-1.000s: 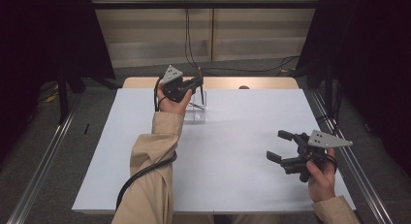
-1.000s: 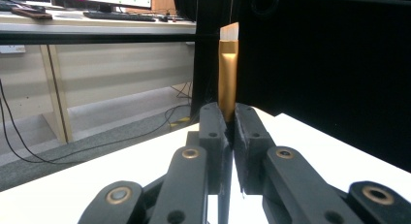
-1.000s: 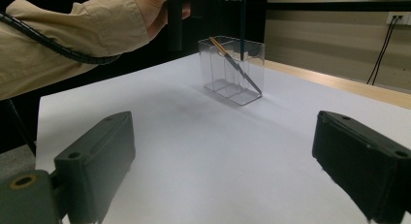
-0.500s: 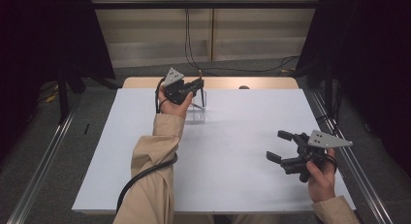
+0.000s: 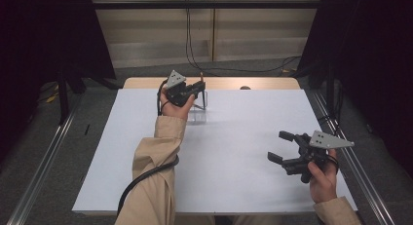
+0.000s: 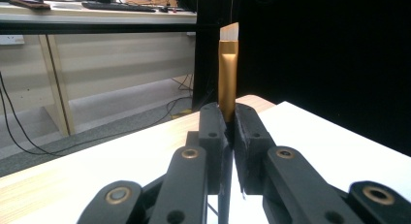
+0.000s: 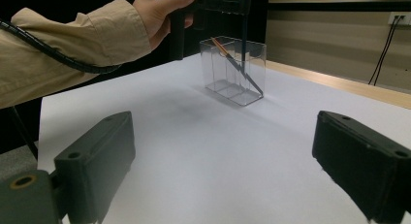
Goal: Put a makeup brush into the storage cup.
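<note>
1. On the white table (image 5: 146,152), near its far edge, stands a clear organizer (image 7: 233,70).
2. Above the organizer, the left gripper (image 5: 198,88) is clamped on an upright makeup brush (image 6: 228,71).
3. Well apart from the organizer, the right gripper (image 5: 282,147) rests with jaws apart, holding nothing.

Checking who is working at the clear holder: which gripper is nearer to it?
Left. The left gripper is right above the clear holder, shut on a brush. The right gripper stands open, far off near the table's front right.
</note>
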Demonstrator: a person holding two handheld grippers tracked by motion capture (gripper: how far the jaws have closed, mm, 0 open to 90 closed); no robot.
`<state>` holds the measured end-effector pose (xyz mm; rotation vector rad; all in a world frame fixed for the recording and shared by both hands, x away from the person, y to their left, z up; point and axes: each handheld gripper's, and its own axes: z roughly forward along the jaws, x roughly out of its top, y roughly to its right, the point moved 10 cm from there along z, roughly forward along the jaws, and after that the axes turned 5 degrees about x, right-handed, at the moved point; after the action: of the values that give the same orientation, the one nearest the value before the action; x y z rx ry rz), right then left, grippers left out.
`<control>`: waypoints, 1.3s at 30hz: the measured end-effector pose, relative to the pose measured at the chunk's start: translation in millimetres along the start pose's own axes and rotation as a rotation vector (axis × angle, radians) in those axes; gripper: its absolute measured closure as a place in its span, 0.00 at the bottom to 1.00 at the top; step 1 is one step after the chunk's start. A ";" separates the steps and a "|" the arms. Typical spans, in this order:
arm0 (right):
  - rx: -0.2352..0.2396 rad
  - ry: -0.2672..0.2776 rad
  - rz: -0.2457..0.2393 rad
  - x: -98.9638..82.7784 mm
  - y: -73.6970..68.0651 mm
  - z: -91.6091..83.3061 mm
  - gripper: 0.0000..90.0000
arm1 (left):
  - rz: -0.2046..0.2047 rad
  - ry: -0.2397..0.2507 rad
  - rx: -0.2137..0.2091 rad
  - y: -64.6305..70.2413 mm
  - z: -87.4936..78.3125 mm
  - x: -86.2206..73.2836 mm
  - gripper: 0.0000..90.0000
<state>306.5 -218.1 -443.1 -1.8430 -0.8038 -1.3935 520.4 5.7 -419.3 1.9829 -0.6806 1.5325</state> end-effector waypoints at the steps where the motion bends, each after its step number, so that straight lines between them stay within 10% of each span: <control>1: 0.001 -0.001 -0.002 0.1 -0.2 0.2 0.08 | 0.000 0.001 0.001 -0.1 0.0 -0.3 0.92; 18: 0.001 0.000 -0.003 0.5 -0.6 0.3 0.08 | 0.009 -0.016 -0.004 0.9 0.0 -4.8 0.89; 26: 0.004 -0.001 -0.005 1.0 -1.7 0.6 0.08 | -0.019 0.007 -0.025 0.8 -3.9 2.8 0.53; 39: 0.002 -0.004 -0.004 0.3 -2.0 1.1 0.09 | -0.003 0.010 -0.021 -1.3 -12.7 9.0 0.26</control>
<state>305.6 -216.0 -442.7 -1.8434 -0.8115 -1.3918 514.5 14.7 -408.1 1.9592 -0.6862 1.5263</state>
